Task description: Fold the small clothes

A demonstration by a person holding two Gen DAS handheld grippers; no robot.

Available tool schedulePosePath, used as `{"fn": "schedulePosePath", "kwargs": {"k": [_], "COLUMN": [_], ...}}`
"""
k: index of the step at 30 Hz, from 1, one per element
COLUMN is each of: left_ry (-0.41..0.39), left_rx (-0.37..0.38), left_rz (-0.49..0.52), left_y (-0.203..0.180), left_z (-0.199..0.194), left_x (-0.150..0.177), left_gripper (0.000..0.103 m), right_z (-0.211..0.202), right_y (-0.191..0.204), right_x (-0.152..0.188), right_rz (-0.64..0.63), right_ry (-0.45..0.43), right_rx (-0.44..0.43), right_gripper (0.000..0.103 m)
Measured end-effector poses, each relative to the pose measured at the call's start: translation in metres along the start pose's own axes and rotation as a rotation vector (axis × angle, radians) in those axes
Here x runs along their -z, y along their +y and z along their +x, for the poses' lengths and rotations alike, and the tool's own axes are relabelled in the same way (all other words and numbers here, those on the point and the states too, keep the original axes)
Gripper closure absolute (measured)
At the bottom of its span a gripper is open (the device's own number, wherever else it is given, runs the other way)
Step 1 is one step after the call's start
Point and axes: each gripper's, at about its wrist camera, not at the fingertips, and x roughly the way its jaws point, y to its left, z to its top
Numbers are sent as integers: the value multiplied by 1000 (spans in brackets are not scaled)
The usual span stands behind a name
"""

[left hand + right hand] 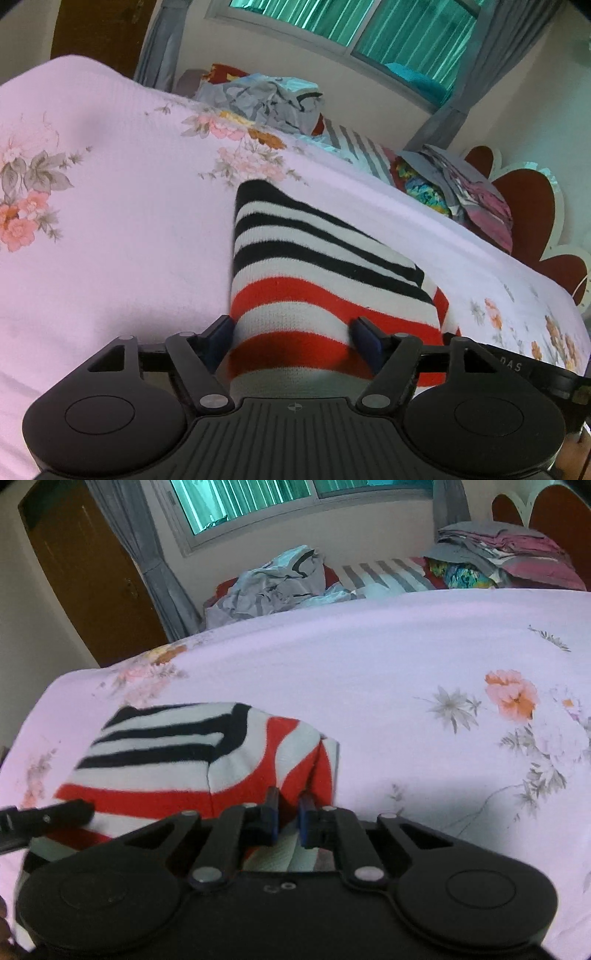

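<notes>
Spread across the bed, a pink floral sheet carries the striped garment, partly folded. The left claw is held wide astride its red end; the right claw is pinched narrow on a raised fold. Judged next: that fold is to be carried over and smoothed flat.

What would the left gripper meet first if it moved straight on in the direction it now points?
Most likely the striped garment: it already lies between the open fingers of the left gripper and stretches ahead along its line. Beyond it lies the floral bedsheet.
</notes>
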Motion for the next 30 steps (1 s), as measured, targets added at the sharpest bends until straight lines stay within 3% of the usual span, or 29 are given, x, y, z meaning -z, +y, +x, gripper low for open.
{"fn": "schedulePosePath", "kwargs": {"k": [2, 6, 11, 14, 18, 25, 27, 30], "left_ry": [11, 22, 28, 35, 50, 52, 44, 46], "left_rx": [-1, -12, -37, -51, -54, -46, -45, -42], "left_rz": [-9, -2, -6, 15, 27, 69, 85, 105], "left_y": [0, -2, -6, -8, -9, -11, -12, -12], "left_z": [1, 3, 9, 13, 18, 4, -5, -16], "left_x": [-1, -4, -9, -10, -11, -7, -3, 2], "left_gripper": [32, 32, 32, 30, 29, 28, 28, 28], "right_z": [-2, -19, -26, -17, -5, -2, -8, -30], "right_y": [3, 7, 19, 30, 37, 41, 38, 42], "right_x": [-3, -11, -24, -23, -13, -8, -9, -3], "right_rz": [1, 12, -16, -37, -113, -182, -158, -171], "right_ry": [-8, -55, -67, -48, -16, -23, -28, -59], "right_rx": [10, -17, -68, -77, -4, 68, 56, 27], "right_gripper": [92, 80, 77, 63, 70, 72, 76, 72]}}
